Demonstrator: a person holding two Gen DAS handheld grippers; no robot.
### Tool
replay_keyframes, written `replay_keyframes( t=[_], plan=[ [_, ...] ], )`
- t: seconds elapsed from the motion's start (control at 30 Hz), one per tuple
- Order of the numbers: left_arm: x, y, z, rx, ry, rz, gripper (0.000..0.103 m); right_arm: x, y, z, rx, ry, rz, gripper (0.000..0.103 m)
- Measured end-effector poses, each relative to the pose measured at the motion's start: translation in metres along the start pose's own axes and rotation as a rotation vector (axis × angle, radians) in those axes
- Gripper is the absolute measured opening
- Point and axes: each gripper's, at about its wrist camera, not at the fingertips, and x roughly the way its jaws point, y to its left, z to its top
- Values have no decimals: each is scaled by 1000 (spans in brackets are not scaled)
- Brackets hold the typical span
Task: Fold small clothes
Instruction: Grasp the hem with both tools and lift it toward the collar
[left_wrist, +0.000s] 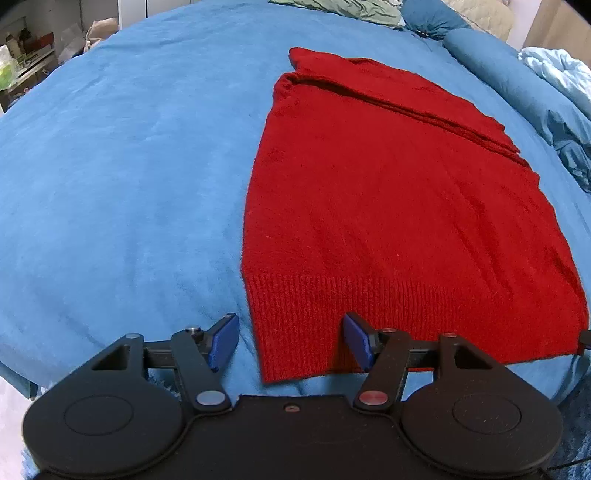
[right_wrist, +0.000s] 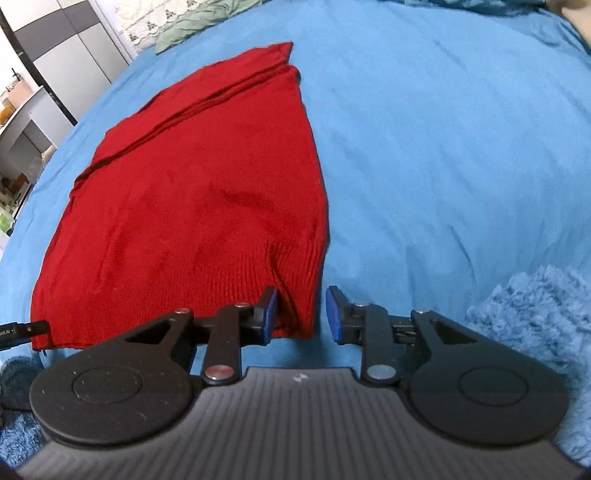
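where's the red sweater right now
The red knit sweater lies flat on the blue bedspread, right of centre in the left wrist view, its ribbed hem nearest both claws, one at each near corner.

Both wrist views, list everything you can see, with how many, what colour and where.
Knitted sweater: one, red, lying flat on the bed with its ribbed hem nearest the grippers.
Bed cover: one, blue, under the sweater.
Green cloth: one, crumpled at the far end of the bed.
Pillow: one, blue, far right in the left wrist view.
Light blue bedding: one, bunched beyond that pillow.
Fuzzy blue fabric: one patch, near right in the right wrist view.
Shelves with clutter: off the bed, contents too small to tell.
Left gripper: black with blue pads, open, straddling the hem's left corner.
Right gripper: same colours, open around the hem's right corner.
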Motion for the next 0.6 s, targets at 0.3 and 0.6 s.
replay_keyframes(
  t=[0.3, 0.6],
  plan=[
    [-3, 1, -1, -21, -2, -17, 11, 10, 5, 0, -42, 23, -2, 28],
    [-56, 8, 14, -114, -125, -111, 6, -25, 0, 13, 15, -72, 74, 22]
  ],
)
